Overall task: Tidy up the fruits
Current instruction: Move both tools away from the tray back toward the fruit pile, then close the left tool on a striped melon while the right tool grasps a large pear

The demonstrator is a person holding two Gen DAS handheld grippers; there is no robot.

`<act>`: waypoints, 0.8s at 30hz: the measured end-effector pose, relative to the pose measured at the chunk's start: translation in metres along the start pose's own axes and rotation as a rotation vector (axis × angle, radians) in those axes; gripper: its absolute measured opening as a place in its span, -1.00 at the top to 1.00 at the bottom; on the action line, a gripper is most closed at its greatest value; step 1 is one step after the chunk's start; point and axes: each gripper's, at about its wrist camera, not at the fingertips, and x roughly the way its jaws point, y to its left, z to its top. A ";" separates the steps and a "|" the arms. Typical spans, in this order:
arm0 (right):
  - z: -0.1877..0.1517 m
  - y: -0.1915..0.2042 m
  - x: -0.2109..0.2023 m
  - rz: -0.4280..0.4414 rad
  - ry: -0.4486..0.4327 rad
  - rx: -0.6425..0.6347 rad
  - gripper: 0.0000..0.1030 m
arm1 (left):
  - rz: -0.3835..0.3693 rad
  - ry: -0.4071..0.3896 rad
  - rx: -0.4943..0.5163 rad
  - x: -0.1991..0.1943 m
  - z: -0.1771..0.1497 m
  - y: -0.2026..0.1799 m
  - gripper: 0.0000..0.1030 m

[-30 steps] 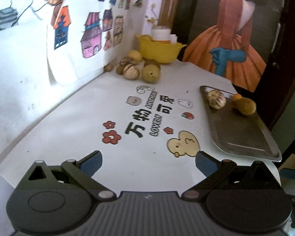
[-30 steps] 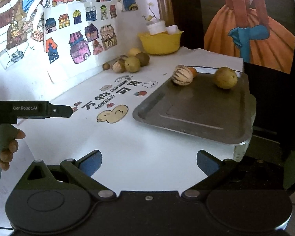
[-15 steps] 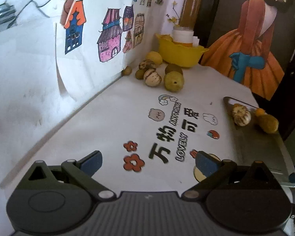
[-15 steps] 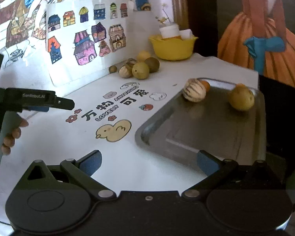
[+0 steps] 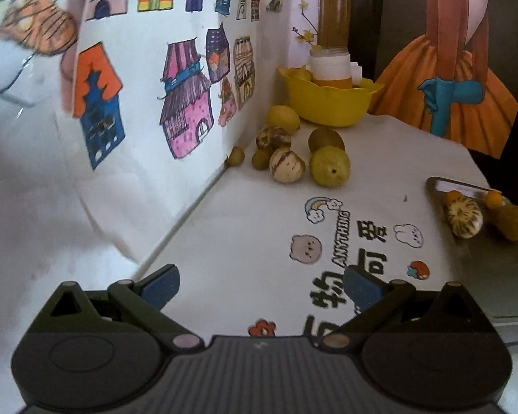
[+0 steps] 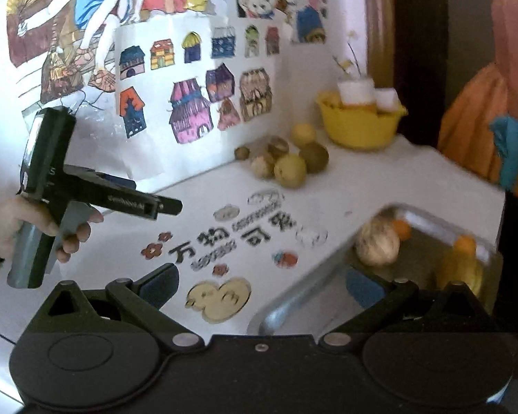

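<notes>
**Operator:** While I hold both tools above the white table point(image 5: 245, 227), my left gripper point(image 5: 260, 284) has its jaws wide apart with nothing between them. It faces a cluster of loose fruit by the back wall: a yellow-green guava point(image 5: 329, 166), a striped cream-and-brown fruit point(image 5: 287, 169) touching its left side, a brown round fruit point(image 5: 326, 139) behind, and a yellow lemon point(image 5: 283, 119) just beside a yellow bowl point(image 5: 329, 103).

**Listener:** Where is the other tool?

**Operator:** My right gripper point(image 6: 260, 284) hovers over the near corner of a metal tray point(image 6: 286, 310), jaws also spread and holding nothing. This view is blurred.

**Listener:** What lies in the tray?

**Operator:** At its far end, a striped fruit point(image 6: 377, 244) with a small orange fruit point(image 6: 402, 229) touching it behind. Nearby, a yellowish fruit point(image 6: 461, 270) sits with another small orange one point(image 6: 465, 241) behind it.

**Listener:** Can you see your own hand?

**Operator:** From the right camera, my left hand point(image 6: 13, 227) grips the left tool's handle at the picture's left edge, above the table and well apart from the fruit cluster. Children's house drawings point(image 6: 197, 93) hang on the wall behind.
</notes>
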 end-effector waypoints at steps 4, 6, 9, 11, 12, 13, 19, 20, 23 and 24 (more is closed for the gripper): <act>0.017 0.003 0.009 -0.005 0.010 -0.105 -0.99 | 0.001 0.005 0.025 0.007 0.009 0.000 -0.99; 0.021 0.006 0.014 -0.007 0.007 -0.171 -0.99 | 0.005 0.009 0.028 0.011 0.013 0.001 -0.99; 0.023 0.007 0.027 -0.022 0.019 -0.249 -0.99 | 0.022 0.011 0.036 0.017 0.019 0.003 -0.99; 0.024 0.005 0.034 -0.017 0.030 -0.290 -0.99 | 0.031 0.006 0.047 0.022 0.023 0.004 -0.99; 0.027 0.003 0.039 0.007 0.050 -0.314 -0.99 | 0.035 0.002 0.057 0.024 0.024 0.003 -0.99; 0.029 0.001 0.043 0.038 0.079 -0.332 -0.99 | 0.045 -0.009 0.075 0.026 0.024 0.002 -0.99; 0.053 -0.026 0.074 0.129 0.198 -0.317 -0.99 | 0.088 -0.117 0.245 0.035 0.032 -0.013 -0.99; 0.059 -0.031 0.080 0.133 0.206 -0.310 -0.99 | 0.076 -0.136 0.274 0.036 0.033 -0.016 -0.99; 0.069 -0.044 0.097 0.155 0.215 -0.367 -0.99 | 0.078 -0.189 0.434 0.041 0.031 -0.034 -0.99; 0.071 -0.046 0.103 0.157 0.206 -0.421 -0.99 | 0.083 -0.198 0.493 0.043 0.030 -0.041 -0.99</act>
